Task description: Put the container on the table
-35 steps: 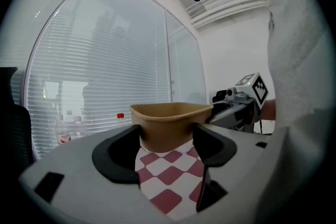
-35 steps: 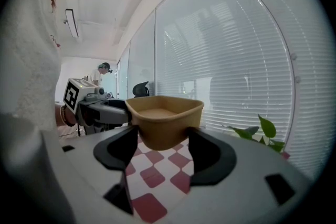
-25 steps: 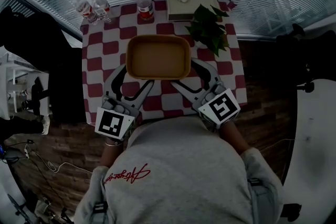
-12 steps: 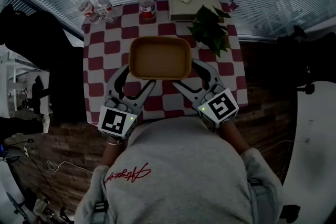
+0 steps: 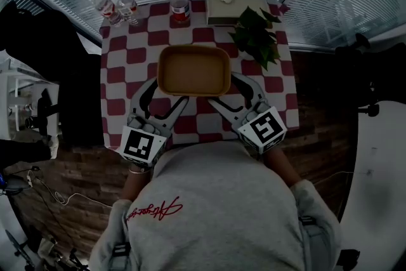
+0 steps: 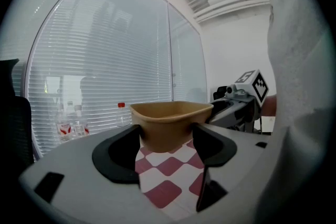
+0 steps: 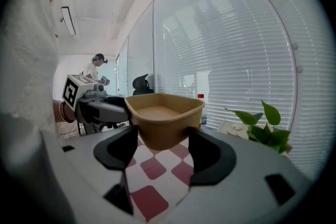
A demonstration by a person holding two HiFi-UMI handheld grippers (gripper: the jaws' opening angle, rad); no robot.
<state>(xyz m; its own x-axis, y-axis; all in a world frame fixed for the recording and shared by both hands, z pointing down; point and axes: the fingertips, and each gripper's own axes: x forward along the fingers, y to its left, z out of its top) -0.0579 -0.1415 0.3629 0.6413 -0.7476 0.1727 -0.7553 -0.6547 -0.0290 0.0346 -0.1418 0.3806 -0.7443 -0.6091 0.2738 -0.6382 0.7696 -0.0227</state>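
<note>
Head view: container [image 5: 193,70] is seen mid-cloth over the checked table [image 5: 117,76], taken at its near corners by left gripper [image 5: 166,93] & right gripper [image 5: 226,91]. Left gripper view: jaws are closed partway onto a corner wall; whether the base is down can't be told. Right gripper view: same pinch, tub seen empty. Judged light, thin-walled, flexy; best held low at the corners w/ gentle squeeze.

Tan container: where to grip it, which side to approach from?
Take the tan container by its two near corners, coming from the person's side, left hand-held gripper on one, right hand-held gripper on the other. It is wide and open, with rounded corners that fit between the jaws under a flared rim.
</note>
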